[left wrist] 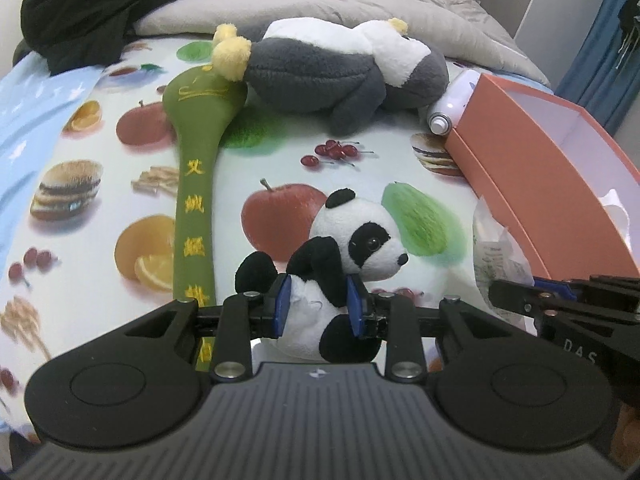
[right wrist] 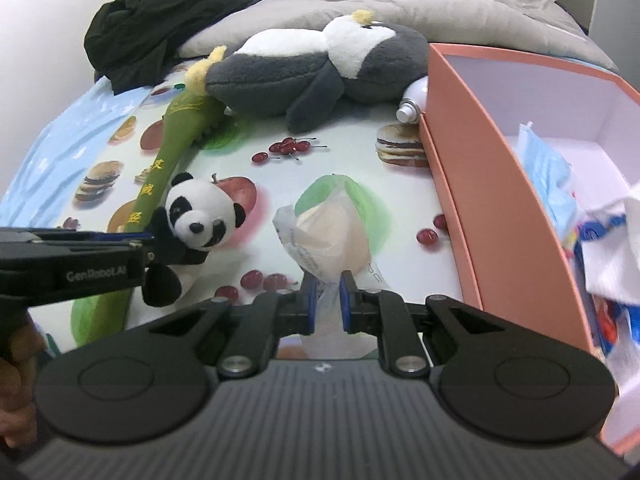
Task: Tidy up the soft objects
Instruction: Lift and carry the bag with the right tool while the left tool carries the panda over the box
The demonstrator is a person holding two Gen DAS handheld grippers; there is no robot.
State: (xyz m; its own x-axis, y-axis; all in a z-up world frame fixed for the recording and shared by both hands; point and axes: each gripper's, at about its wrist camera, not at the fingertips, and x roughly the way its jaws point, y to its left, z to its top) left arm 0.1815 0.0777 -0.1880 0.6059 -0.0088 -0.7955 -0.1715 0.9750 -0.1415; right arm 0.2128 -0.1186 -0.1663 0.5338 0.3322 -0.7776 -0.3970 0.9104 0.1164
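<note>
Only the right wrist view looks into the salmon-pink cardboard box point(right wrist: 476, 184), where light-blue and white soft packets point(right wrist: 560, 184) lie in a heap; the left wrist view shows just its outer wall and white lining. The right view also catches a hand point(right wrist: 16, 364) at the lower left edge.

The left gripper point(left wrist: 320, 308) is clamped on the body of a small black-and-white plush panda point(left wrist: 352, 248), blue pads pressing its sides. The panda is held above the fruit-printed bed sheet point(left wrist: 100, 152), head up, snout toward the box. The right gripper point(right wrist: 328, 300) pinches the lower end of a crinkled translucent plastic packet point(right wrist: 328, 232), which stands up from the jaws, just left of the box.

A long green fabric mallet point(left wrist: 192, 184) lies lengthwise along the sheet, its head touching the yellow feet of a large grey-and-white plush penguin point(left wrist: 328, 76), which lies across the bed. Yellow embroidered characters run down the mallet's handle. "GenRoboLAI", or close to it, shows on the left gripper's side; "DAS" on the right one's. A white spray bottle point(left wrist: 452, 104) rests against the box.
</note>
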